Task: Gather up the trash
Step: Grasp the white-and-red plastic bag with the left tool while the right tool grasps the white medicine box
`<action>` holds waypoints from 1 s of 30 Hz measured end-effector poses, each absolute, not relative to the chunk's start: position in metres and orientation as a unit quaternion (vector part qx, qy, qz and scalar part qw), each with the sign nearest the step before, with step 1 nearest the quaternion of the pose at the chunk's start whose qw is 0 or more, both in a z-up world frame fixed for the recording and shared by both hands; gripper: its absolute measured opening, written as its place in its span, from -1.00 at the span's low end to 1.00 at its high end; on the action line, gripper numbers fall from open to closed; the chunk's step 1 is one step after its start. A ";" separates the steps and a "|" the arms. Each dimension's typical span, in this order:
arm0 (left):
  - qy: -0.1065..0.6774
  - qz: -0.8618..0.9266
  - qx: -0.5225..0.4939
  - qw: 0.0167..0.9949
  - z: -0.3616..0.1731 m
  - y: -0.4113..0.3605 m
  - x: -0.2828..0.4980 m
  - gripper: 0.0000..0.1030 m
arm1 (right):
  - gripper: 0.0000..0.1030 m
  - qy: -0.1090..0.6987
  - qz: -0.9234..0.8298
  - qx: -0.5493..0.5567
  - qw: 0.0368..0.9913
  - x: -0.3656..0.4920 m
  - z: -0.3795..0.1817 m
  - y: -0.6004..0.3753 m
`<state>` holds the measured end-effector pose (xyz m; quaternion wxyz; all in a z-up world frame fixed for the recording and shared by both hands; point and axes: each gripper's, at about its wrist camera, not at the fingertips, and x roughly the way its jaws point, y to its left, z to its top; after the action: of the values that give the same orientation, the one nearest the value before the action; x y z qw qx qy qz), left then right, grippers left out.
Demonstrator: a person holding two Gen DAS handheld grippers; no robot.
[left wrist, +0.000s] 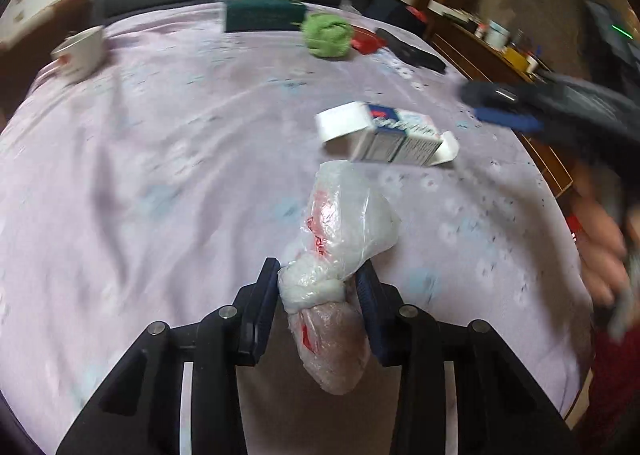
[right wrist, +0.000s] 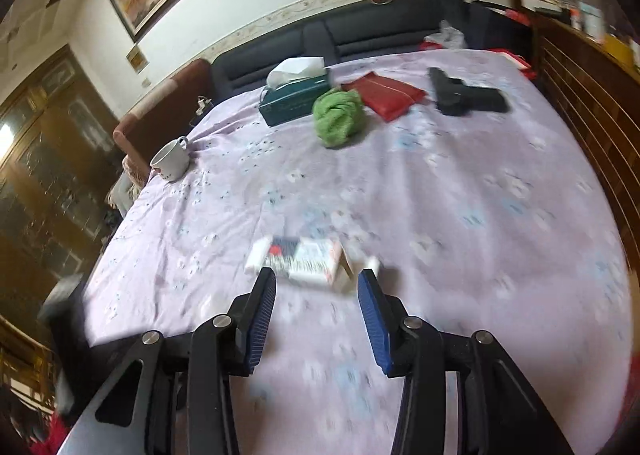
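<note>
Trash-wise, the crumpled clear plastic bag with red print (left wrist: 340, 239) sits right between the blue pads of the left gripper (left wrist: 318, 275), knotted in the middle, and both pads press on that knot, so the jaws are clamped on the bag. One bulge of it sticks out past the fingertips, the other hangs back toward the gripper body.

Just beyond the bag's far end lies the other bit of trash, a small white cardboard box with blue and red print (left wrist: 390, 135), both end flaps hanging open, resting on the lilac flower-print bedsheet (left wrist: 160, 175). It's close to the bag, but whether they touch is hard to say.

From the right wrist camera that same box (right wrist: 304, 261) is just ahead of the right gripper (right wrist: 317, 281), pretty much centred in front of the gap. The jaws stand apart with nothing between them, and the pads aren't touching the box. It's blurry there, mind.

Farther out past both sets of jaws: a green bundled cloth (right wrist: 338, 117), a dark teal tissue box (right wrist: 294, 99), a red flat pouch (right wrist: 384, 93), a black pistol-shaped object (right wrist: 464, 93), and off to the left a white mug (right wrist: 171, 159) tipped at the sheet's edge.
</note>
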<state>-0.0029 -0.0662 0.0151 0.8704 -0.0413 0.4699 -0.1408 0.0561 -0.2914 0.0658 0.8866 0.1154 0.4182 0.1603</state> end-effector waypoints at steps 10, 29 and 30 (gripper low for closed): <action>0.448 -0.116 -0.070 0.884 0.012 -0.042 -0.026 -0.27 | -0.08 0.485 0.207 0.110 0.842 0.134 0.017 -0.255; 0.410 -0.091 -0.035 0.907 0.020 -0.056 -0.043 -0.27 | -0.26 0.431 0.163 -0.017 0.887 0.006 0.039 -0.226; 0.407 -0.094 -0.040 0.908 0.021 -0.056 -0.046 -0.27 | -0.25 0.418 0.154 -0.014 0.895 -0.006 0.042 -0.228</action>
<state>-0.0461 -0.0562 0.0206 0.9075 -0.0403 0.4074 -0.0941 -0.0057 -0.2281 0.0422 0.8954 -0.0142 0.4177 0.1538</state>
